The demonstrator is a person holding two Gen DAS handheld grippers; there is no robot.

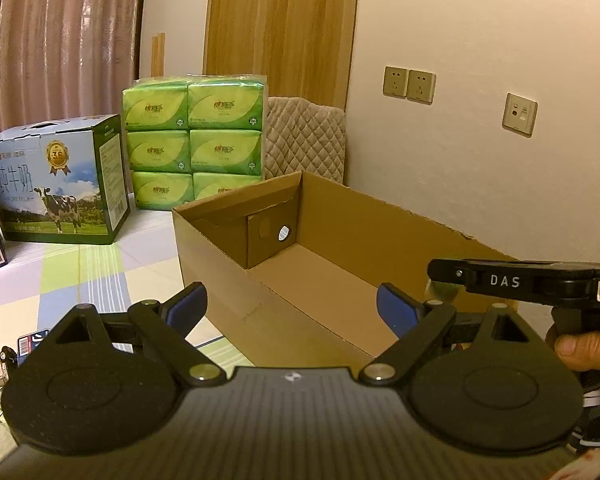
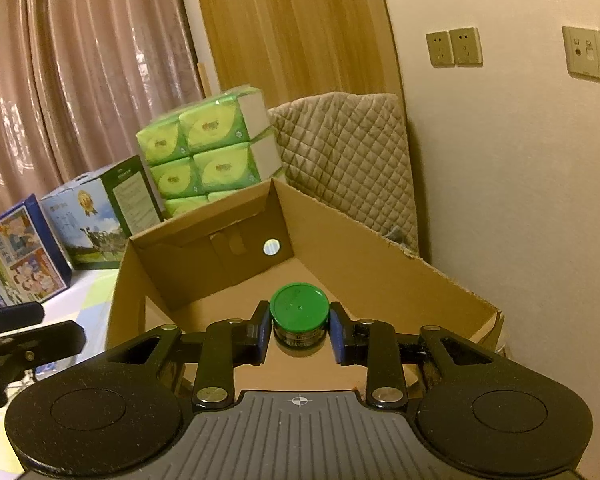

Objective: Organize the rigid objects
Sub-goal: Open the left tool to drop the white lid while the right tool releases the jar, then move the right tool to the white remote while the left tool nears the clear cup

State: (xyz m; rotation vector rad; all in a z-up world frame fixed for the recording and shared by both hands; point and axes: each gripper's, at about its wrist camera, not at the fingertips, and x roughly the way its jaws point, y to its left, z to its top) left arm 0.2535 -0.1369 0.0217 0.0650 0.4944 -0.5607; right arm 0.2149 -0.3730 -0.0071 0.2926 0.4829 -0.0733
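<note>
Two grippers sit at the near end of an open cardboard box (image 2: 380, 248), which lies on a pale checked surface (image 1: 100, 264) beside a cream wall. From its own camera, the right gripper (image 2: 299, 326) reaches over the box's near edge with a small dark jar with a green lid (image 2: 299, 307) standing between its blue pads (image 2: 337, 336). A thin gap shows on each side of the lid, so the pads sit just beside the jar without pressing on it; the jaws are parted and grip nothing. The jar appears to rest on the box floor near the near end, though its base is partly hidden by the fingers. The left gripper (image 1: 292, 310) hangs at the box's near left corner with its jaws spread wide and nothing between its blue pads (image 1: 188, 306). In that same view the right gripper's black arm, marked DAS, crosses in from the right, with part of a hand (image 1: 584, 350) below it. Beyond the box's far left corner stand a stack of green tissue packs (image 1: 194, 140) and, further left, a blue milk carton box printed with a cow (image 1: 56, 184). A quilted beige cushion (image 2: 348, 156) leans against the wall behind the box.
</note>
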